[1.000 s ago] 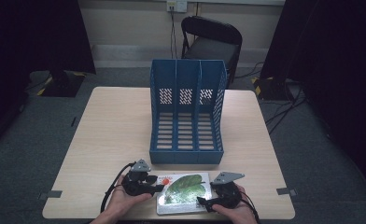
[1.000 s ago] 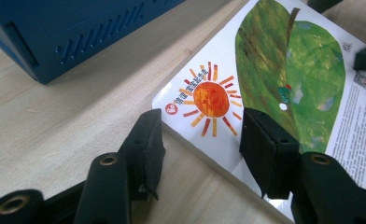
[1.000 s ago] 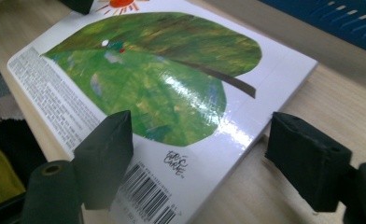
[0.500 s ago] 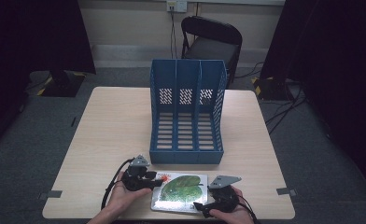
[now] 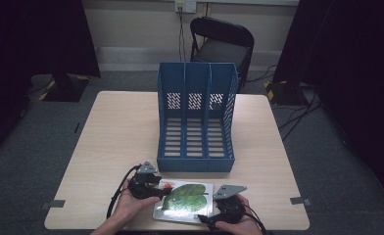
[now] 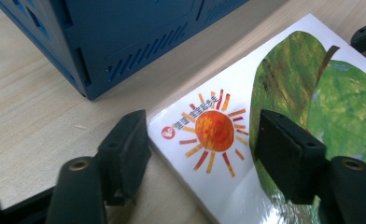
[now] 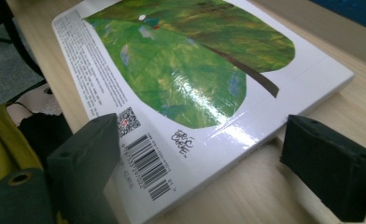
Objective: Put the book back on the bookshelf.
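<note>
A picture book with a green leaf on its white cover lies flat near the table's front edge. My left gripper is at its far left corner, by the orange sun. Its jaws have just been opening. One jaw stands on the table beside the book and the other over the cover, neither pressing. My right gripper is at the near right corner by the barcode. Its jaws have also just been opening and stand wide around the book corner without gripping it.
A blue three-slot file holder stands upright just behind the book, its open front facing me, and its base is close to my left gripper. The wooden table has bare room on both sides. A black chair stands behind the table.
The book has shifted slightly left and toward the front edge. The right hand has drawn back a little toward that edge. The left hand has hardly moved.
</note>
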{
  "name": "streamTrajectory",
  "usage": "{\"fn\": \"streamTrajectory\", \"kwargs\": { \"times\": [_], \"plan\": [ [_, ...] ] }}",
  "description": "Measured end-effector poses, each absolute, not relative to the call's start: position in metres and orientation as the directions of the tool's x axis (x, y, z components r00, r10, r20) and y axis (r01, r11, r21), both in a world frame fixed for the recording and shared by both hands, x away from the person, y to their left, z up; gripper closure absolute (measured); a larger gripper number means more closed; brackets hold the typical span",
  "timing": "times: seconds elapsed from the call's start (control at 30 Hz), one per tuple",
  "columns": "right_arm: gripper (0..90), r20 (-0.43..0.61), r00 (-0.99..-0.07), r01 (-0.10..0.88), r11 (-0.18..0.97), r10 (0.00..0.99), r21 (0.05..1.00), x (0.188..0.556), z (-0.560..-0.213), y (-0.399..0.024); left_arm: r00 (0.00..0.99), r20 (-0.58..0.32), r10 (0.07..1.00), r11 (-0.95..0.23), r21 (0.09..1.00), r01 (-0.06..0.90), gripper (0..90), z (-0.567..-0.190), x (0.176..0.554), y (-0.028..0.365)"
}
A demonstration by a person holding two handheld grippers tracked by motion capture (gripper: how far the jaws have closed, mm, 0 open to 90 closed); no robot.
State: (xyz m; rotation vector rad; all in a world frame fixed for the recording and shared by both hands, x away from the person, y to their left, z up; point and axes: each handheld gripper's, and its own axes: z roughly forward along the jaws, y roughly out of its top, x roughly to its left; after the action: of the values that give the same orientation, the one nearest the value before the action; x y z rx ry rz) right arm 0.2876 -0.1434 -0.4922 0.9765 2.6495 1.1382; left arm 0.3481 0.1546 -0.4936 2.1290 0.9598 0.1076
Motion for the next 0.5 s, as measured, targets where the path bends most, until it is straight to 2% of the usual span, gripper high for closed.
{"fn": "streamTrajectory", "kwargs": {
  "times": [0.07, 0.1, 0.3, 0.43, 0.5],
  "plan": [
    [10.7, 0.144, -0.795, 0.512, 0.524, 0.59, 0.68, 0.287, -0.492, -0.142, 0.708, -0.219, 0.671, -0.411, 0.686, 0.601, 33.8, -0.493, 0.348, 0.155],
    [12.4, 0.152, -0.791, 0.519, 0.519, 0.592, 0.679, 0.287, -0.492, -0.143, 0.691, -0.201, 0.694, -0.406, 0.684, 0.606, 30.3, -0.493, 0.348, 0.158],
    [12.1, 0.177, -0.783, 0.539, 0.509, 0.597, 0.671, 0.283, -0.493, -0.145, 0.7, -0.221, 0.679, -0.398, 0.691, 0.604, 26.4, -0.494, 0.347, 0.157],
    [12.9, 0.18, -0.783, 0.543, 0.512, 0.596, 0.666, 0.279, -0.493, -0.145, 0.709, -0.217, 0.671, -0.407, 0.692, 0.596, 28.7, -0.494, 0.345, 0.155],
    [12.3, 0.152, -0.791, 0.526, 0.533, 0.592, 0.663, 0.277, -0.494, -0.144, 0.7, -0.252, 0.669, -0.381, 0.692, 0.613, 28.9, -0.495, 0.346, 0.157]
  ]
}}
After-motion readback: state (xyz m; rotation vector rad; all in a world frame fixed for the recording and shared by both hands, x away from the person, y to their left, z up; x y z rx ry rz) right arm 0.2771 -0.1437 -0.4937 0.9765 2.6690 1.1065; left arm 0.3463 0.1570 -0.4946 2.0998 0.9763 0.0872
